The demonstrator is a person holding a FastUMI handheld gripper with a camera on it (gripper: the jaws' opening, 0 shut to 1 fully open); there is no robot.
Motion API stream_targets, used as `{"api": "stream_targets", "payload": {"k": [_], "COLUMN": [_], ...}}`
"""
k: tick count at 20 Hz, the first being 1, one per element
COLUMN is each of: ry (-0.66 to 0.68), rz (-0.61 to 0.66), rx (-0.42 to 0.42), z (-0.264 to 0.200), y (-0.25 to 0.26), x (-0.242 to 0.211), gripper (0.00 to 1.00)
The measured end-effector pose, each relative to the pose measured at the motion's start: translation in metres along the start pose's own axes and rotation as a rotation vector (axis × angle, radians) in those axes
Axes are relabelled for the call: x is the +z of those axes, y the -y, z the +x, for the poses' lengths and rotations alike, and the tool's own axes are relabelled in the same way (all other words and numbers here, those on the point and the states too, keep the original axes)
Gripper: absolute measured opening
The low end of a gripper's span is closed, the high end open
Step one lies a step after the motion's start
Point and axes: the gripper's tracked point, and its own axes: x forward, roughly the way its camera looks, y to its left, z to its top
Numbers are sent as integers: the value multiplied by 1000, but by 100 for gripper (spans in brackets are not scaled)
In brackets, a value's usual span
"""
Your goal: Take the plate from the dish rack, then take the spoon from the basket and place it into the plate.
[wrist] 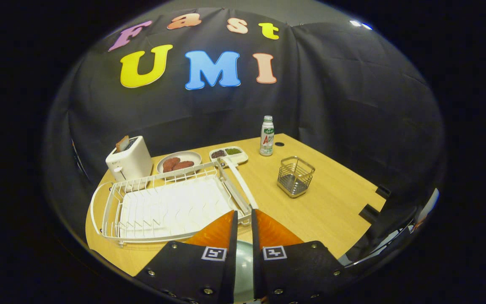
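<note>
Gripper (244, 219) closed edge-on upon plate (243, 264), pale grey-green, clamped between orange fingers (220, 230), just before rack's near corner. Rack (167, 207), white wire, bare of dishes, flat on wooden table (331, 202). Basket (295, 176), square metal, well right of rack; contents too small to tell. Toaster (129, 159) behind rack's far left corner. Dish of brown food (179, 162) and divided tray (228, 154) just behind rack. Bottle (267, 136) beyond, past tray.
</note>
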Motion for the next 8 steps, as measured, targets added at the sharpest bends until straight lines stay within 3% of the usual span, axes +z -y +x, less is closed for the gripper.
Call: {"api": "stream_targets", "payload": {"k": [4,8], "ry": [121,293], "rz": [31,-16], "rx": [-4,86], "z": [0,-3], "y": [33,53], "x": [67,143], "gripper": [17,17]}}
